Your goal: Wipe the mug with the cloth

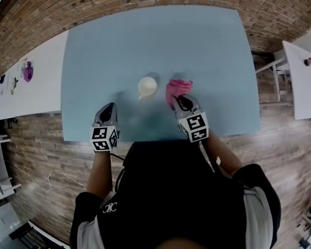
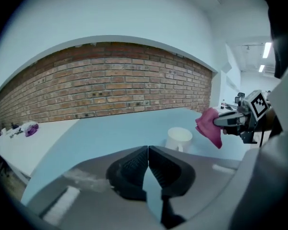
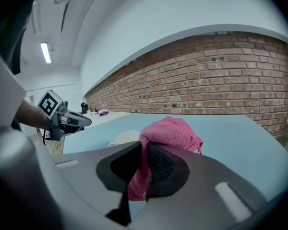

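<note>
A cream mug (image 1: 147, 86) stands upright near the middle of the blue table (image 1: 155, 45); it also shows in the left gripper view (image 2: 178, 139) and, partly hidden behind the jaws, in the right gripper view (image 3: 126, 137). My right gripper (image 1: 179, 101) is shut on a pink cloth (image 1: 177, 88), held just right of the mug; the cloth (image 3: 169, 134) bunches above the jaws. My left gripper (image 1: 108, 111) hovers near the table's front edge, left of the mug, jaws shut with nothing between them (image 2: 148, 164).
White tables stand at the left (image 1: 31, 87) and right (image 1: 300, 82), each with small items on top. A brick wall (image 2: 105, 87) runs behind the blue table. A cable (image 1: 62, 178) lies on the wood-pattern floor at the left.
</note>
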A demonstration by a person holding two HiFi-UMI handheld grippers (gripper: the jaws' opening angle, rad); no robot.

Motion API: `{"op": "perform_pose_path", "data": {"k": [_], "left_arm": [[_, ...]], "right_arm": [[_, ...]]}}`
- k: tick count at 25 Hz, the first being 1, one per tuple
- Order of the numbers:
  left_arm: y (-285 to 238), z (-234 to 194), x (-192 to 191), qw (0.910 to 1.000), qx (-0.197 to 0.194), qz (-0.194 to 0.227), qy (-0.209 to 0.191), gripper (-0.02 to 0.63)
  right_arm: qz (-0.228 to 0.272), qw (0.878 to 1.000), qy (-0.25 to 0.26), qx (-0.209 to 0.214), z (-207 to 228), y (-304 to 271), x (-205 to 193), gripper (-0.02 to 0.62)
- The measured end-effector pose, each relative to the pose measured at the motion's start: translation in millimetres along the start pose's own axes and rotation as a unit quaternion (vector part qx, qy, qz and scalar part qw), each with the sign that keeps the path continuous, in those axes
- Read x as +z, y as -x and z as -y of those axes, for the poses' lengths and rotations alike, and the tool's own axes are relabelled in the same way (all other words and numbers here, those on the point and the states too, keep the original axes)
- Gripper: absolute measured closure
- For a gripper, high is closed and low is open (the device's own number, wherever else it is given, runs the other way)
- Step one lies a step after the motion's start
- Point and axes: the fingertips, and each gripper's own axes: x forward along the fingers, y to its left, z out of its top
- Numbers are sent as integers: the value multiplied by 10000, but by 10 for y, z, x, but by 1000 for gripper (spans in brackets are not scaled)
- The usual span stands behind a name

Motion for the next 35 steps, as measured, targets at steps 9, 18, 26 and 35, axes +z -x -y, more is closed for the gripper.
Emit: {"op": "perform_pose_path", "data": {"k": [9,18,26,35], "left_arm": [[-95,88,65,9995,-7,-234,-199,604],[-148,-205,-18,9976,-550,-212,-368,604],[-43,-836,-453,9933,-1132,-122,-178,604],[371,-1397,-492,9813,-1903,183,-221,604]], "right_arm": [[36,9998,-176,79,104,13,-27,557],[-333,9967,-132,-732,-85,-272,-264,557],[-257,9845,-839,-1522,-815,-332,-486,557],[-114,9572,-1107,-2672,-1653,-320,-226,557]]}}
